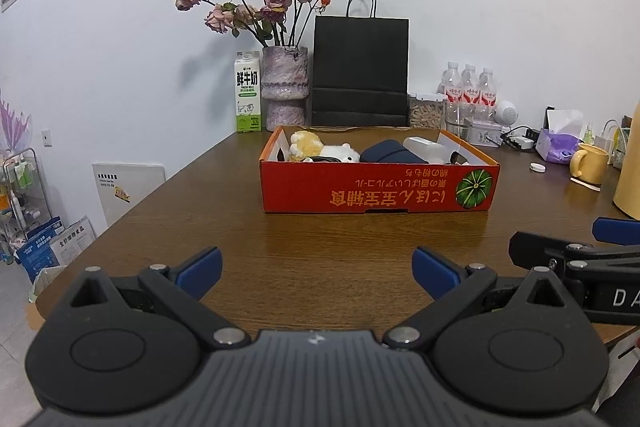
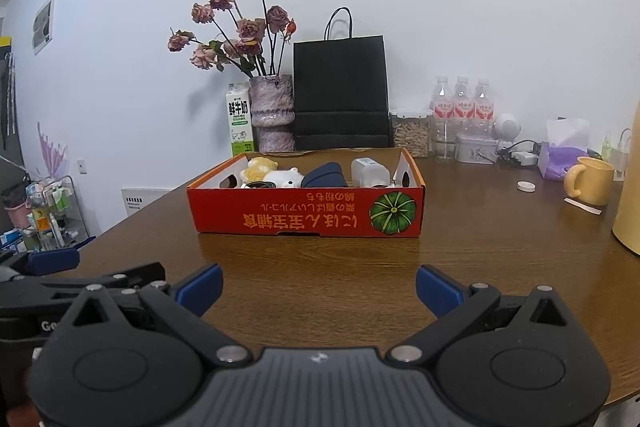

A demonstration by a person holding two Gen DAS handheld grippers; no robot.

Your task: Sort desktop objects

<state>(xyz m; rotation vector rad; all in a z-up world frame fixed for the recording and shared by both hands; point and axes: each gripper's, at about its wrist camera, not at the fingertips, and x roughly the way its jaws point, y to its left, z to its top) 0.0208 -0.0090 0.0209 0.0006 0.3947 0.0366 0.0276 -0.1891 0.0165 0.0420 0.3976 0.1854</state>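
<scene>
Desktop objects already lie inside the red cardboard box in the middle of your wooden table: a yellow plush toy, a white plush toy, a dark blue case and a translucent plastic container, all close together. The box prints a green pumpkin on its front wall, and the text stands upside down to you.

Your left gripper hovers above the bare wood in front of the box, its blue pads spread wide with nothing between them. Your right gripper is just beside it at the same height, also spread and empty.

Behind the box stand a milk carton, a vase of dried roses and a black paper bag. Far right you see a yellow mug and a small white cap on the table.
</scene>
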